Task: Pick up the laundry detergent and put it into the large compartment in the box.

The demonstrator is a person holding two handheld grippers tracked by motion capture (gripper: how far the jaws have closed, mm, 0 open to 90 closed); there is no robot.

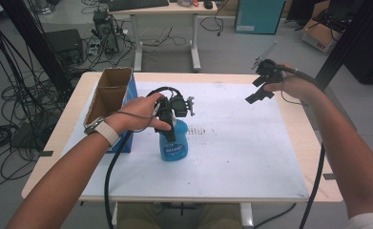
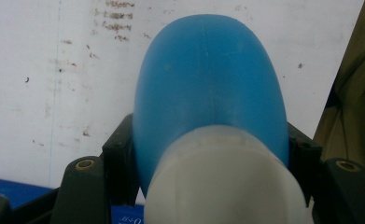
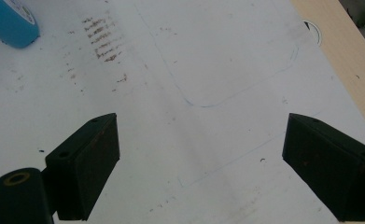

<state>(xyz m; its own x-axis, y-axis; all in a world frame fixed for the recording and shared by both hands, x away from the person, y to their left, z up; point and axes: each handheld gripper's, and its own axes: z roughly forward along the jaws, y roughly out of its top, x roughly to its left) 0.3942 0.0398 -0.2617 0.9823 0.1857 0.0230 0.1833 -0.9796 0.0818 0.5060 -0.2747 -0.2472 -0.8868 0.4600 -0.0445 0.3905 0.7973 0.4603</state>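
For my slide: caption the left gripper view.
Left tongs shut on the blue bottle just below its white cap, above the white mat.

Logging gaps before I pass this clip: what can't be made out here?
- Spray bottle label: too small to read in the high view.
- Its nozzle: hidden by the left hand-held gripper and hand in the high view, cut off at the bottom edge in the left gripper view.
- Cardboard box contents: its walls hide the inside.
- Right hand-held gripper: small and dark in the high view.

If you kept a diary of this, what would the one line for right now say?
left gripper: shut on blue bottle, near its neck | bottle: upright on white mat | right gripper: open, above mat
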